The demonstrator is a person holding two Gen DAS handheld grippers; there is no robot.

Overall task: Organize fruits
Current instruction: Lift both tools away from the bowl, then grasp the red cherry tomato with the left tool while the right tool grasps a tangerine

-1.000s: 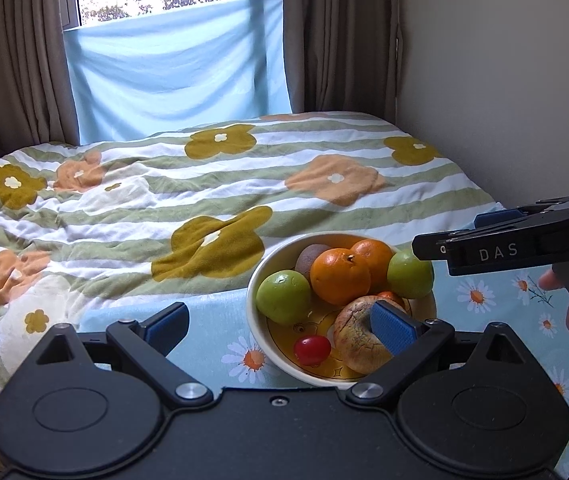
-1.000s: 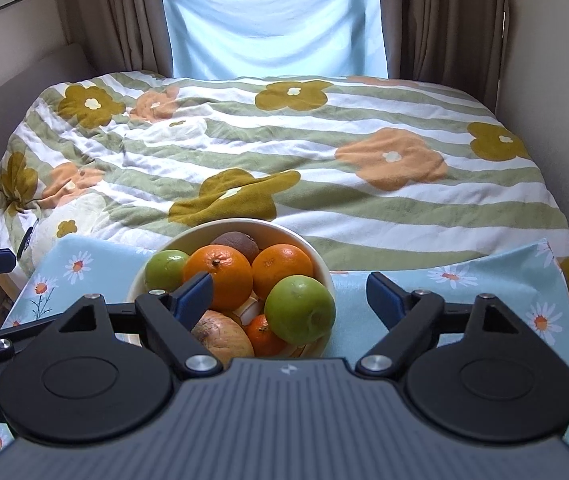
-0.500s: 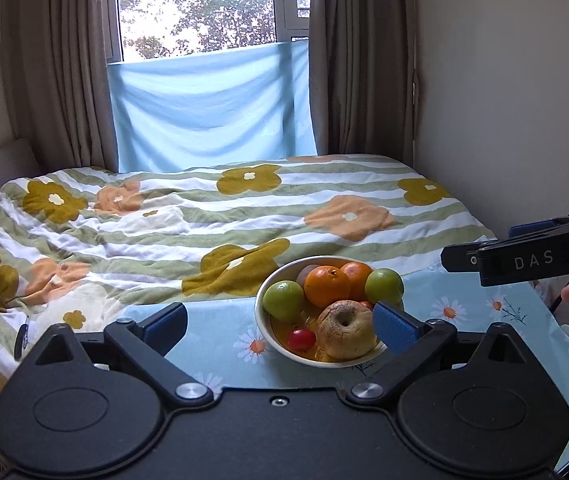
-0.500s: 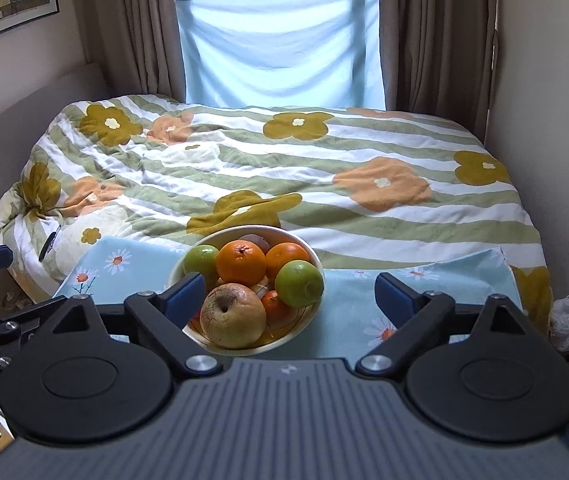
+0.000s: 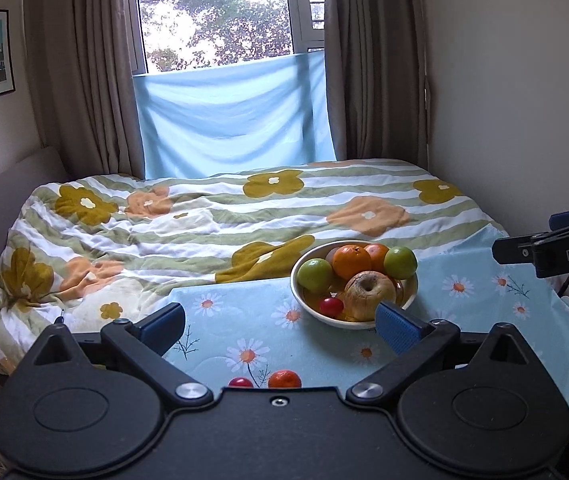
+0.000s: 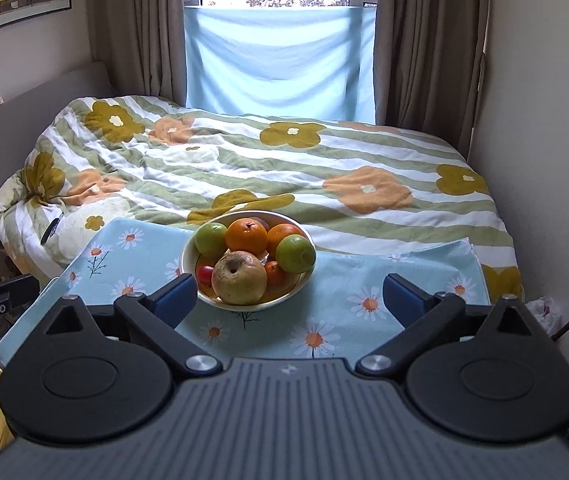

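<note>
Both tongs had pulled back from the bowl (image 6: 244, 304) since a second before: left tongs (image 5: 280, 322) and right tongs (image 6: 290, 294) spread, empty. Bowl sat mid-desk (image 6: 364, 320), full. A small orange (image 5: 284, 379) and red fruit (image 5: 241, 382) lay loose near the left tongs; likely next.

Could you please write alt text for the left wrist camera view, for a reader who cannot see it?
A cream bowl heaped with green apples, oranges, a wrinkled yellow apple and a small red fruit sits on a daisy-print tablecloth, beyond the open left gripper. Two small fruits, red and orange, lie loose nearer the camera; a flower-patterned bed lies behind.
</note>
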